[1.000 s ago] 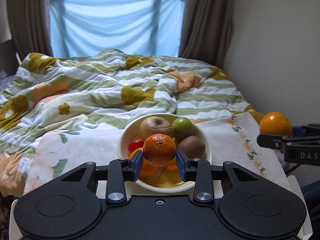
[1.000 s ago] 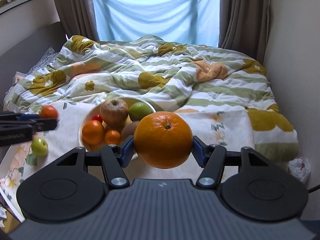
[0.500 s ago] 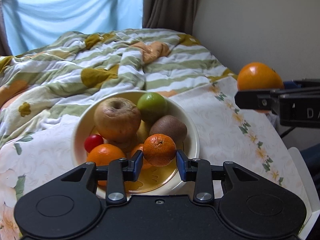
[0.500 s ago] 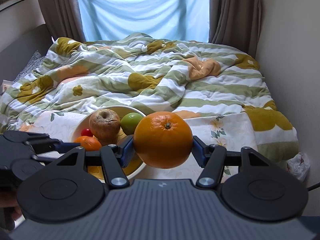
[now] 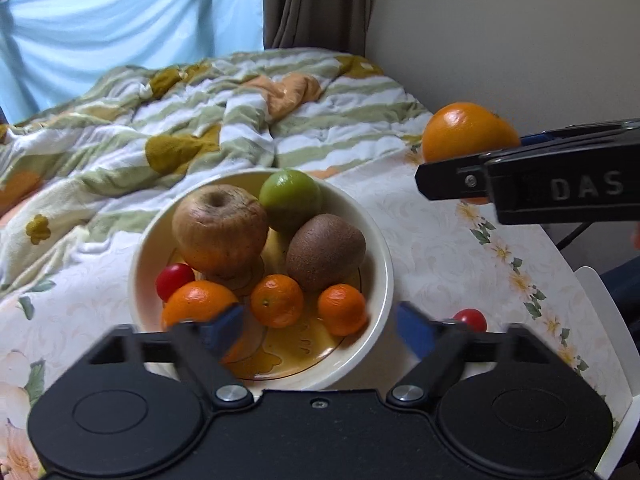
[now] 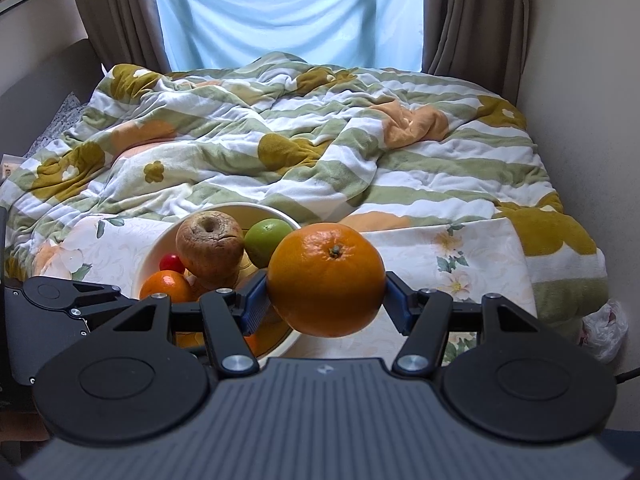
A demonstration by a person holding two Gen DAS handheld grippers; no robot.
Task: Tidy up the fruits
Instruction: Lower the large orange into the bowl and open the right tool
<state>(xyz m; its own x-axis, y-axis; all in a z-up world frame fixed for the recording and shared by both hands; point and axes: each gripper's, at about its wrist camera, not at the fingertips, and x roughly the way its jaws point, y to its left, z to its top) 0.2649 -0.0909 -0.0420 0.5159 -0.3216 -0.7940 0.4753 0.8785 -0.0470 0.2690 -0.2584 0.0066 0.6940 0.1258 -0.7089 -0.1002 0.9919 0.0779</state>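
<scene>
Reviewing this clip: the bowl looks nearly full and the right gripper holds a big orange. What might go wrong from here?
1. The bowl is crowded; the large orange, clamped in the right gripper, may find no stable spot and roll out.
2. The left gripper, whose jaws have just been opening with nothing between them, hangs low over the near rim and might nudge the small mandarin.
3. The two grippers could collide.

Cream bowl (image 5: 378, 248); brown kiwi (image 5: 325, 251); green lime (image 5: 291, 199); red tomato (image 5: 174, 279); floral white tablecloth (image 5: 432, 240); green-striped blanket (image 6: 320, 152); blue curtain (image 6: 288, 12).
</scene>
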